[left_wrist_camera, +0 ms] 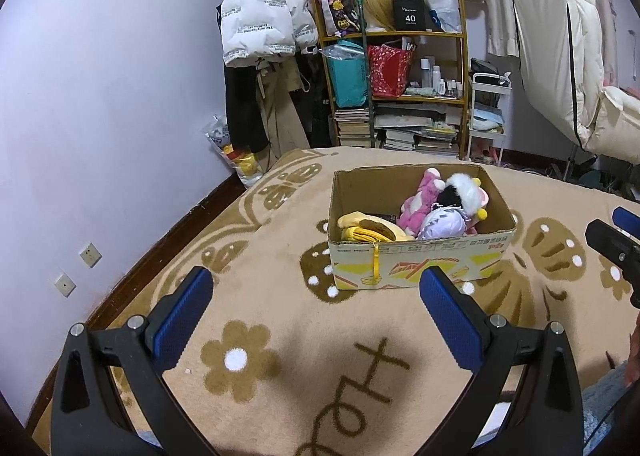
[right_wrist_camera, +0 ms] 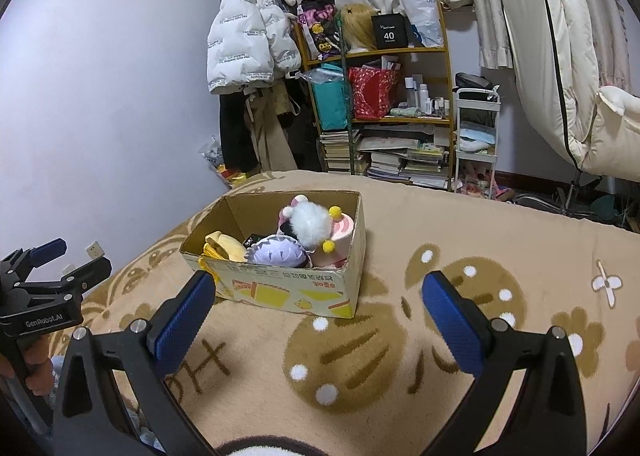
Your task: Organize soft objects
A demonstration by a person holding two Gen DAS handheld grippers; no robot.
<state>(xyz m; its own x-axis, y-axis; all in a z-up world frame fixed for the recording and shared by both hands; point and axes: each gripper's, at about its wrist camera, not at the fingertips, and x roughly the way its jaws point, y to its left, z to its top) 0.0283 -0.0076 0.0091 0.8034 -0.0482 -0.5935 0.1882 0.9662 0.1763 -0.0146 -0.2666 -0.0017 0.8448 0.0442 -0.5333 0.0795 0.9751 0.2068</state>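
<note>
A cardboard box (left_wrist_camera: 420,266) stands on a beige patterned blanket (left_wrist_camera: 280,336) and holds several plush toys: a yellow one (left_wrist_camera: 372,228), a pink one (left_wrist_camera: 420,200), a lavender one (left_wrist_camera: 442,224) and a white fluffy one (left_wrist_camera: 464,184). The box also shows in the right wrist view (right_wrist_camera: 288,288), with the white fluffy toy (right_wrist_camera: 310,226) on top. My left gripper (left_wrist_camera: 316,320) is open and empty, in front of the box. My right gripper (right_wrist_camera: 318,324) is open and empty, in front of and to the right of the box.
A wooden shelf (left_wrist_camera: 400,76) with bags, bottles and books stands behind the bed. A white puffer jacket (left_wrist_camera: 264,12) hangs to its left. A white cart (left_wrist_camera: 488,116) and cream bedding (left_wrist_camera: 560,56) are at the right. A lilac wall (left_wrist_camera: 100,96) runs along the left.
</note>
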